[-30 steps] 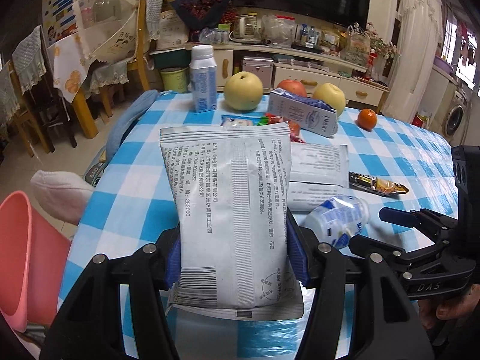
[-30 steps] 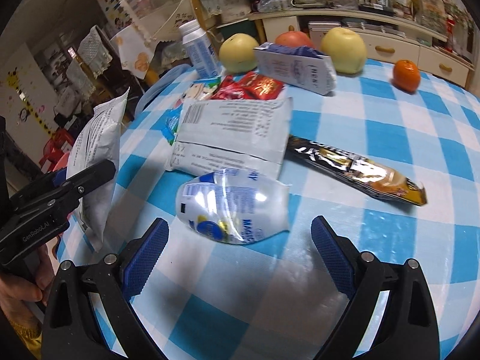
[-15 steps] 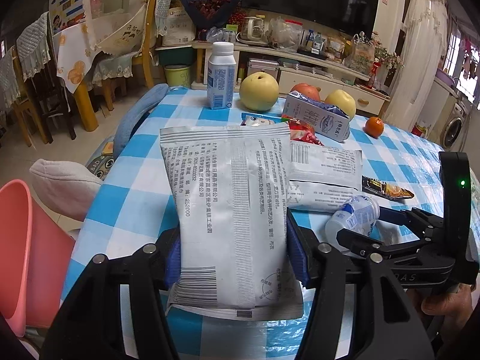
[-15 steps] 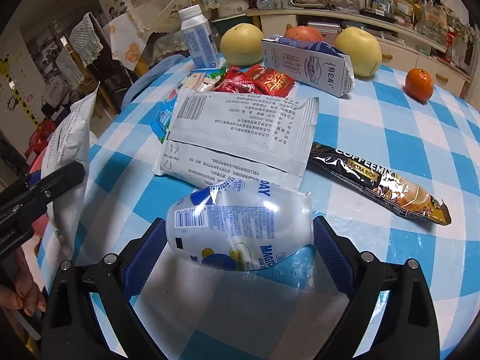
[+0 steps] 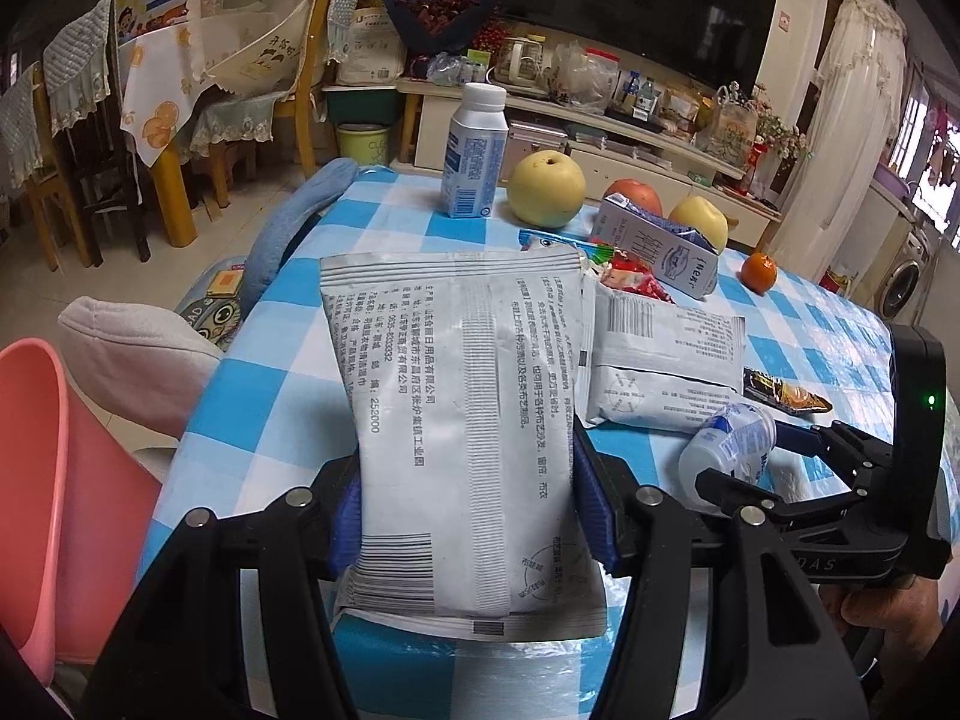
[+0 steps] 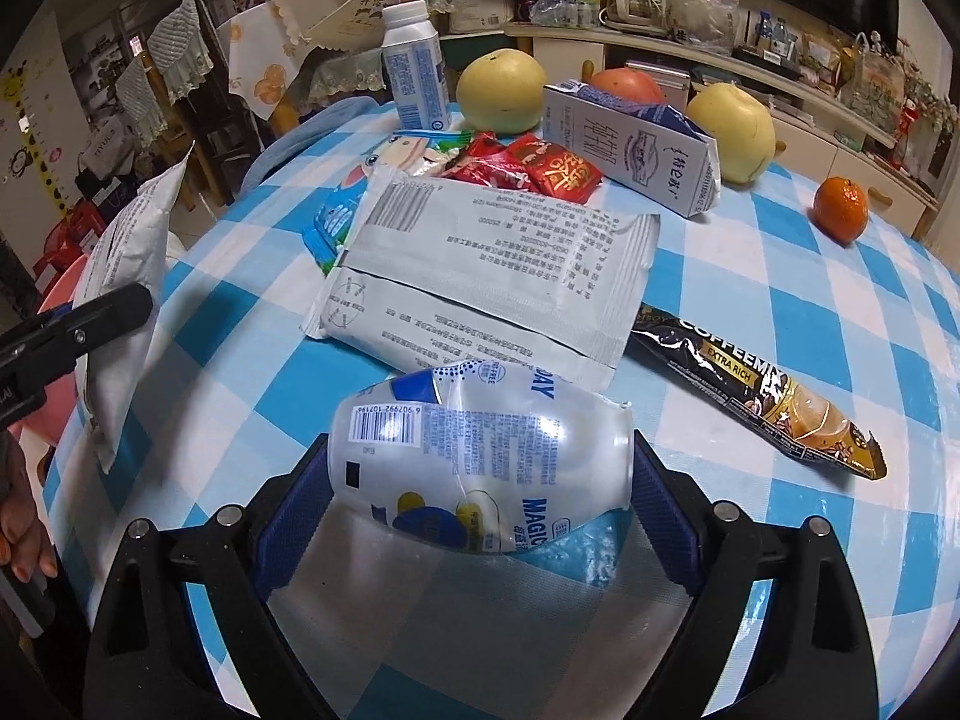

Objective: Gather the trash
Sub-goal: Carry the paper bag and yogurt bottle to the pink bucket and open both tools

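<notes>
Left gripper [image 5: 468, 510] clamps grey wipes pack [image 5: 462, 420], frame centre, above the checked table [image 5: 264, 372]. Right gripper [image 6: 480, 498] brackets crushed bottle [image 6: 480, 456], lower centre; pads look touching, grip unconfirmed.

Both views are aimed steeply down and close along the fingers at the checked worktop [image 5: 276, 420]; the grey pouch [image 6: 480, 276] and fruit are shared.
</notes>
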`<state>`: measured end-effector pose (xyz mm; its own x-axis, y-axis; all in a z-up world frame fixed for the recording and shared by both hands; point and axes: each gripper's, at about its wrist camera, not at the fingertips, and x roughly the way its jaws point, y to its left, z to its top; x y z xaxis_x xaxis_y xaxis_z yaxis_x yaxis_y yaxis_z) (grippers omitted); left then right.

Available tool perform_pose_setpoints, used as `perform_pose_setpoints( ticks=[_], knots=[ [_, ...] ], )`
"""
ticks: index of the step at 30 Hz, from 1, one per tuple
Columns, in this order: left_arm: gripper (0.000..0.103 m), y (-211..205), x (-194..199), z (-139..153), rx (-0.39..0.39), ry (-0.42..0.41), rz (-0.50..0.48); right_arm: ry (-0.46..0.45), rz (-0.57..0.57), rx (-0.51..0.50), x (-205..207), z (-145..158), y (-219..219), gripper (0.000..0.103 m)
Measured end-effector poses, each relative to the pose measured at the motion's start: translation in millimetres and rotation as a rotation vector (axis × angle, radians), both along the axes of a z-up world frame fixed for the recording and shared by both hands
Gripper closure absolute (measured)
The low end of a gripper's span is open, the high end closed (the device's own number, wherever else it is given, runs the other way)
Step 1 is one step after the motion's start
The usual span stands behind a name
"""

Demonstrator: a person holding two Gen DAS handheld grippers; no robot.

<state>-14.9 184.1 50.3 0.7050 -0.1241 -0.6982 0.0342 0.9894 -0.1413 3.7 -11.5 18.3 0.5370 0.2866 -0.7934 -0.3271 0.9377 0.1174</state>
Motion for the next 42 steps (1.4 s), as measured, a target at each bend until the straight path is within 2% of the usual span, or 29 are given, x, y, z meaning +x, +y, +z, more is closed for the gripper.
perform_pose_setpoints(
  ticks=[11, 18, 27, 35, 42],
  knots=[
    [0.044, 25.9, -13.0, 9.8, -0.028, -0.029, 0.024, -0.050, 0.007, 0.012, -18.6, 11.4, 14.3, 0.012],
    [0.044, 57.5, -28.8, 23.0, -0.039, -0.071, 0.083, -0.095, 0.046, 0.047, -38.2, 29.2, 46.5, 0.012],
    [0.044, 116.3, -50.2, 36.4, -0.064, -0.112, 0.199, -0.158, 0.177, 0.065, -67.1, 54.9, 126.5, 0.012],
    [0.044, 181.2, -68.6, 42.0, -0.083, -0.134, 0.381, -0.211, 0.336, 0.036, -87.4, 73.2, 212.3, 0.012],
    [0.044, 240.1, -87.8, 42.8, -0.159, -0.150, 0.539, -0.279, 0.482, -0.007, -100.9, 85.9, 286.2, 0.012]
  ],
)
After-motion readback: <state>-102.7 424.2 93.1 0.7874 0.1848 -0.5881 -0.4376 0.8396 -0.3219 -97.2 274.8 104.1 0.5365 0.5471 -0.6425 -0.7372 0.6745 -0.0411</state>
